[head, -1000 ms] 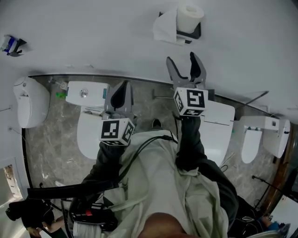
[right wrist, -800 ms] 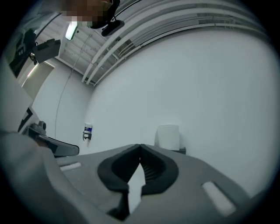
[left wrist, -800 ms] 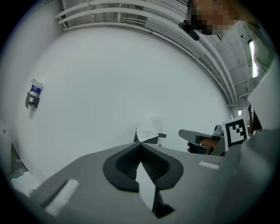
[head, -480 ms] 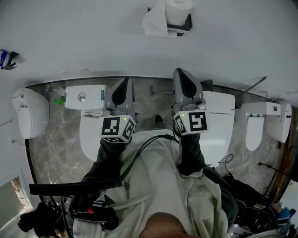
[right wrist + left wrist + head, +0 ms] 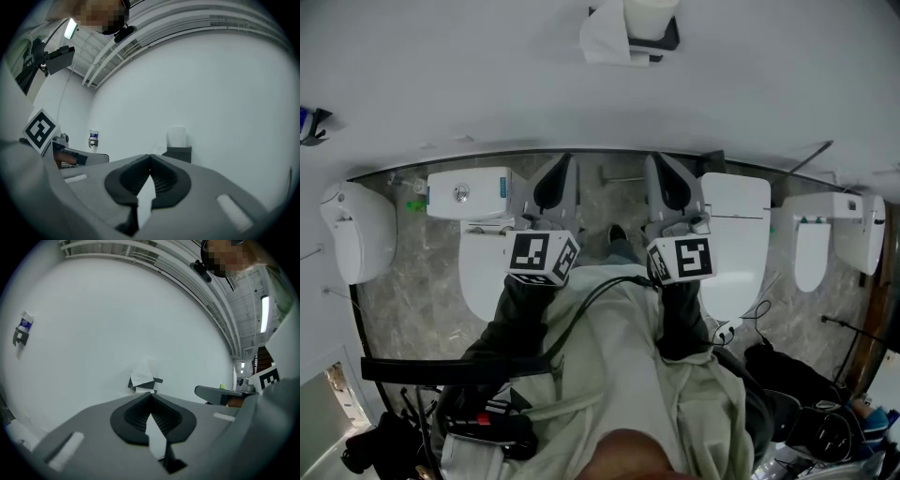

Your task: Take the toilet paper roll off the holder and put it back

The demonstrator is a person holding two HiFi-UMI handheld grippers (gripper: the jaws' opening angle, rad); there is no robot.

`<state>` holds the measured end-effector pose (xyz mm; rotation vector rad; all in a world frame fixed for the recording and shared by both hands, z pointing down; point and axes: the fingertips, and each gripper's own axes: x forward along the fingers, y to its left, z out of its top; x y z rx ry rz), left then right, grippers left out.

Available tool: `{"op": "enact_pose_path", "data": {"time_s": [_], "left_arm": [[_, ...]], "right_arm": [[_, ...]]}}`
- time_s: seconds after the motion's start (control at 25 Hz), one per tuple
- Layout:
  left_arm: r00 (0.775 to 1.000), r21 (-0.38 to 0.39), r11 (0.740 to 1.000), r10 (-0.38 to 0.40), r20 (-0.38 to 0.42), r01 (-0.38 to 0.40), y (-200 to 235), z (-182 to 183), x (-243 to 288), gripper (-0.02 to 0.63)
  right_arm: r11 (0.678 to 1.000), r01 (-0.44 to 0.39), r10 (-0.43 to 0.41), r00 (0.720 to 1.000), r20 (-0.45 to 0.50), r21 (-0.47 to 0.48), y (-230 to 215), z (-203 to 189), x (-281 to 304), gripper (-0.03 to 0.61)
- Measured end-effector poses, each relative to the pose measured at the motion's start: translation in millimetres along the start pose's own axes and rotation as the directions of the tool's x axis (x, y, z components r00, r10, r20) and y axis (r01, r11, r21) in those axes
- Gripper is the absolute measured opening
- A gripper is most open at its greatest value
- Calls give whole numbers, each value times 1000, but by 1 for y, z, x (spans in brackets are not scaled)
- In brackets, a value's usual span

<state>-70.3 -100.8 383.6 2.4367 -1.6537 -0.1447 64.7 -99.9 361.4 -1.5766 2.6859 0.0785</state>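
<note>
Left gripper (image 5: pixel 151 394): fingers pressed together, nothing between them. Right gripper (image 5: pixel 150 156): the same, fingers closed tip to tip and empty. Both are held side by side in front of the person, pointing at the white wall (image 5: pixel 487 84) and well short of it. The roll (image 5: pixel 176 137) is on the black holder (image 5: pixel 181 153), fixed to the wall ahead and well apart from either gripper. It seems to stand on end, with its upper part clear above the holder. A loose sheet (image 5: pixel 602 39) hangs off the left side. Handling, as a judgement: the roll is light and soft, so it dents under a hard squeeze. The paper gives good friction, so slip is unlikely, but the outer layers can shift or tear. The loose sheet may unwind or snag on the holder. Best hold is across the exposed upper body, fingers opened wide first and then closed gently on opposite sides, clear of the sheet. The core should keep it stiff enough to lift straight up. The right gripper looks better lined up with the roll. Neither has begun a grasp – the task looks not yet started.
</note>
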Motion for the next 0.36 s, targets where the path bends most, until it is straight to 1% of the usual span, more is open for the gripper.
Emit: {"op": "enact_pose_path", "data": {"time_s": [0.36], "left_arm": [[999,-2,999,-35,-25,35,-14,-10,-3,7]], "right_arm": [[1000,23,-23,1000,11,4,-3,1,-15,2]]}}
